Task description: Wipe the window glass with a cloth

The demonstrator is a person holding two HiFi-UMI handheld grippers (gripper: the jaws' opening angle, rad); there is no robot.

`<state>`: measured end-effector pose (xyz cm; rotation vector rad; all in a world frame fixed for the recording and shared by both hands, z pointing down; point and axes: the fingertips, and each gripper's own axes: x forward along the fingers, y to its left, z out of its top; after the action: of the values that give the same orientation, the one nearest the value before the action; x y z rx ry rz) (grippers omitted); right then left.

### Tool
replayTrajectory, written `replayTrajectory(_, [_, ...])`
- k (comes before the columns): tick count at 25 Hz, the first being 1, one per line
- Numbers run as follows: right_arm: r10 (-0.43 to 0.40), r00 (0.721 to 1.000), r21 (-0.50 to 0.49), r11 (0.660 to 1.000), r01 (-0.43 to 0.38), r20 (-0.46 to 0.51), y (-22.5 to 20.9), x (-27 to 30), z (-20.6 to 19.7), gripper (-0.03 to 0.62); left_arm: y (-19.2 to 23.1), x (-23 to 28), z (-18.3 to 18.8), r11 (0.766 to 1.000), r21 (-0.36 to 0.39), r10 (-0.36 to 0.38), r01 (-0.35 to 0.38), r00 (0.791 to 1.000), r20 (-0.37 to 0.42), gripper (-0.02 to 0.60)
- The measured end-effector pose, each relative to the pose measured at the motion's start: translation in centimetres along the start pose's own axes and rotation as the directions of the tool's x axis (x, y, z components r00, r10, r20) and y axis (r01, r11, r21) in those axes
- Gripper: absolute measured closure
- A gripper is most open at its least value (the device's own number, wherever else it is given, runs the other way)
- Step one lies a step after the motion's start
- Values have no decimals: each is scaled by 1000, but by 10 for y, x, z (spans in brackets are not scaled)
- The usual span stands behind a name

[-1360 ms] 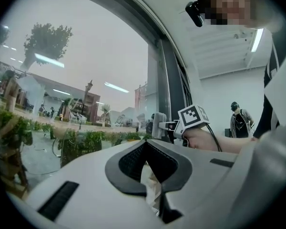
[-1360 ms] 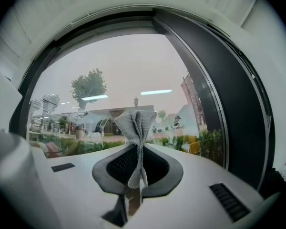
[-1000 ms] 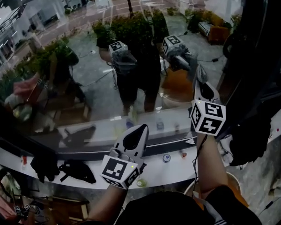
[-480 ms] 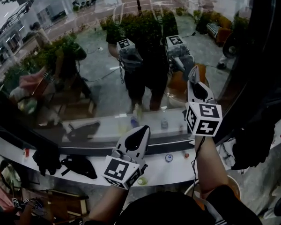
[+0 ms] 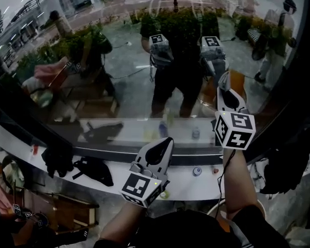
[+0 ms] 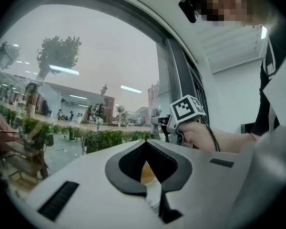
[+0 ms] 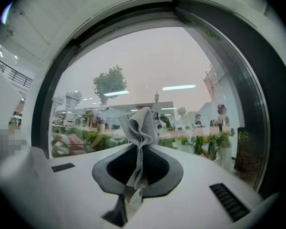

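The window glass [image 5: 119,61] fills the upper part of the head view and mirrors the person and both grippers. My right gripper [image 5: 225,77] is raised at the right, close to the pane, shut on a grey knitted cloth [image 7: 139,128] that bunches up above the fingertips. Lower down, over the sill, my left gripper [image 5: 165,141] points at the glass and is shut with nothing in it. In the left gripper view the right gripper's marker cube [image 6: 186,110] shows in a hand before the pane [image 6: 86,80].
A white sill [image 5: 108,182] runs below the glass with black items [image 5: 93,170] and small caps [image 5: 197,170] on it. A dark window frame [image 5: 299,112] stands at the right. A person [image 5: 279,40] shows in the glass at the upper right.
The head view has swung, so the reflections have slid right. Both grippers keep nearly the same pose at the glass, drifting slightly right. The cloth stays in the right gripper.
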<state>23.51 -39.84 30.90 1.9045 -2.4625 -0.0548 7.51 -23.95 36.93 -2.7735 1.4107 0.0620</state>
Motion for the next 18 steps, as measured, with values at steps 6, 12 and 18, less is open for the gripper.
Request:
replayTrajectory(6, [37, 999, -6, 999, -37, -4, 64, 17, 8, 549, 39, -37, 1, 1000, -8, 11, -11, 1000, -4, 574])
replayTrajectory(12, [94, 995, -18, 995, -94, -14, 144, 35, 9, 549, 85, -79, 3, 999, -17, 44, -44, 999, 3, 574])
replayTrajectory(18, [176, 984, -43, 983, -177, -32, 227, 58, 16, 549, 126, -113, 7, 996, -34, 84, -83, 996, 13, 574])
